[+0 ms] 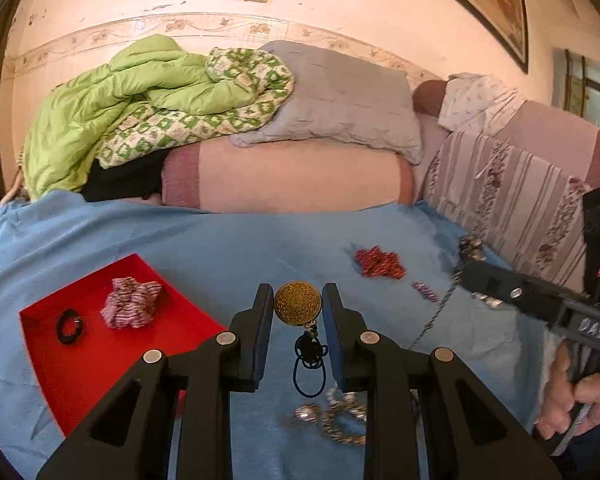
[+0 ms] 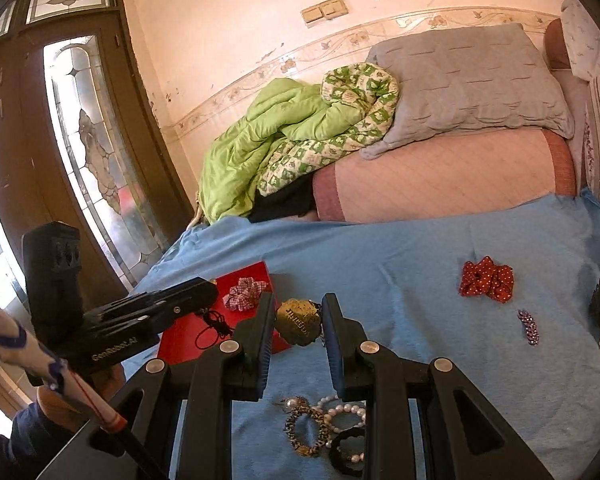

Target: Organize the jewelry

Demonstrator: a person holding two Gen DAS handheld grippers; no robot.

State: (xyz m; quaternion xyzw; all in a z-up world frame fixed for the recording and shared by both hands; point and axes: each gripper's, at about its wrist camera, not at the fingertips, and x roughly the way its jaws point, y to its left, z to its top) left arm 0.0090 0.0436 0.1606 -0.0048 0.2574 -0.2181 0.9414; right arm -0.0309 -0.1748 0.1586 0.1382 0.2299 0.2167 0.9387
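Observation:
A gold filigree pendant (image 1: 298,303) on a black cord (image 1: 309,360) lies on the blue bedsheet between the fingers of my left gripper (image 1: 298,308), which is open around it. In the right wrist view the same pendant (image 2: 299,322) sits between the fingers of my right gripper (image 2: 296,328), also open. A red tray (image 1: 100,344) at the left holds a pink checked scrunchie (image 1: 131,302) and a black hair tie (image 1: 70,326). Several bracelets (image 2: 324,424) lie below the right gripper. A red dotted scrunchie (image 2: 487,278) and a purple clip (image 2: 529,327) lie to the right.
A pink bolster (image 1: 284,176), a grey pillow (image 1: 340,96) and a green quilt (image 1: 140,108) lie at the back of the bed. A striped cushion (image 1: 512,200) is at the right. A glazed wooden door (image 2: 88,152) stands at the left.

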